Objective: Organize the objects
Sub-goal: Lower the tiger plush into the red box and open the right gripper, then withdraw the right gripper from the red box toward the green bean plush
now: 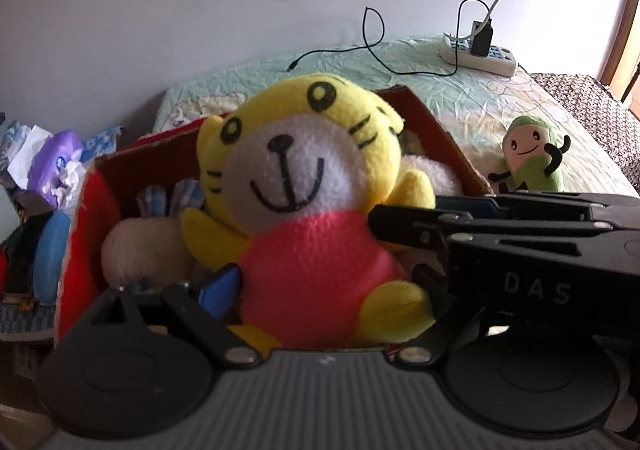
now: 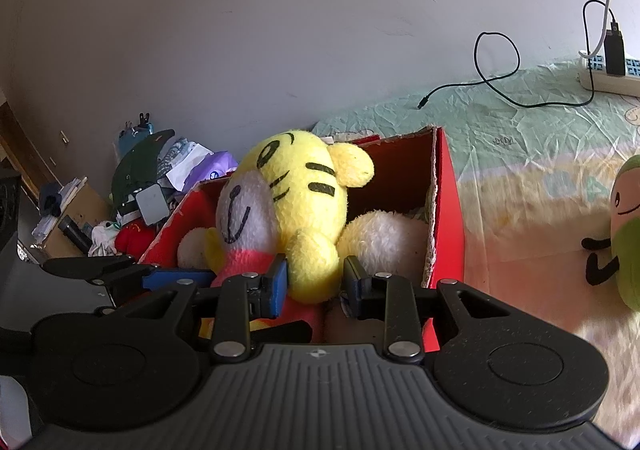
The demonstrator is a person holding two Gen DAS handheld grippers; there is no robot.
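A yellow tiger plush (image 1: 304, 185) in a red shirt sits in a red cardboard box (image 1: 82, 217) on the bed, over white plush toys (image 1: 144, 250). My left gripper (image 1: 328, 290) is open, its fingers either side of the tiger's body. My right gripper (image 2: 314, 284) is closed on the tiger's yellow arm (image 2: 312, 270); it also shows in the left wrist view (image 1: 400, 226), coming in from the right. The tiger (image 2: 296, 193), the box (image 2: 448, 217) and a white plush (image 2: 384, 238) show in the right wrist view. A green plush (image 1: 532, 157) lies on the bed to the right of the box.
A white power strip (image 1: 480, 53) with a black charger and cables lies at the bed's far edge by the wall. A pile of clutter (image 2: 152, 177), with bags and papers, sits left of the box. The green plush (image 2: 624, 234) lies at the right edge.
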